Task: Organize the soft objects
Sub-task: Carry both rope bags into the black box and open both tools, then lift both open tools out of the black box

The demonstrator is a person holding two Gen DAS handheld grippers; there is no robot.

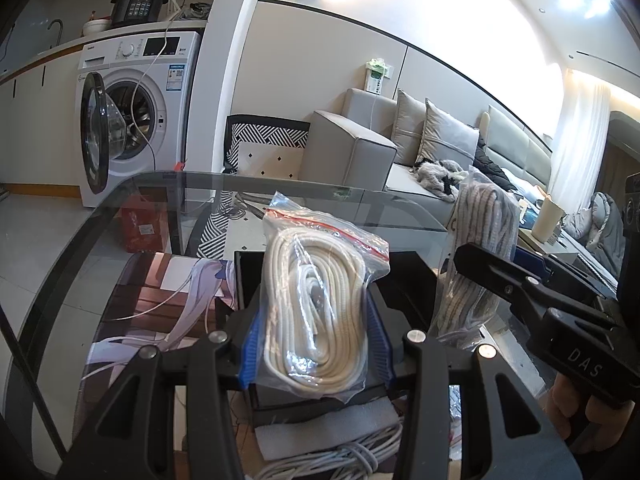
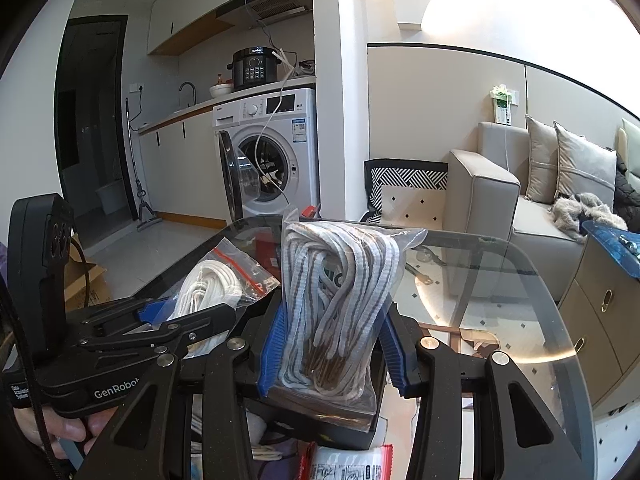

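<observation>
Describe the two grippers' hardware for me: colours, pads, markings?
Both are matte black with silver bolts and ribbed blue finger pads. The right gripper reads "DAS"; the left gripper reads "GenRobot" and carries a black camera block. Bare fingers grip each handle.

Counted across both wrist views:

- 2 handheld grippers: the left gripper (image 1: 316,344) and the right gripper (image 2: 330,356).
- 2 clear zip bags of rope: 1 bag of cream rope (image 1: 316,304) and 1 bag of grey-and-white striped rope (image 2: 340,304).
- 1 black open box (image 1: 404,276) beneath the bags.
- 1 glass table (image 2: 500,280).
- 1 front-loading washing machine (image 1: 140,108), with 1 black electric pressure cooker (image 1: 140,2) on the counter above it.
- 1 beige sofa (image 2: 492,200) carrying 2 grey cushions (image 2: 580,168) visible in the right wrist view.
- 1 loose coil of white cord (image 1: 340,460) below the box.
</observation>
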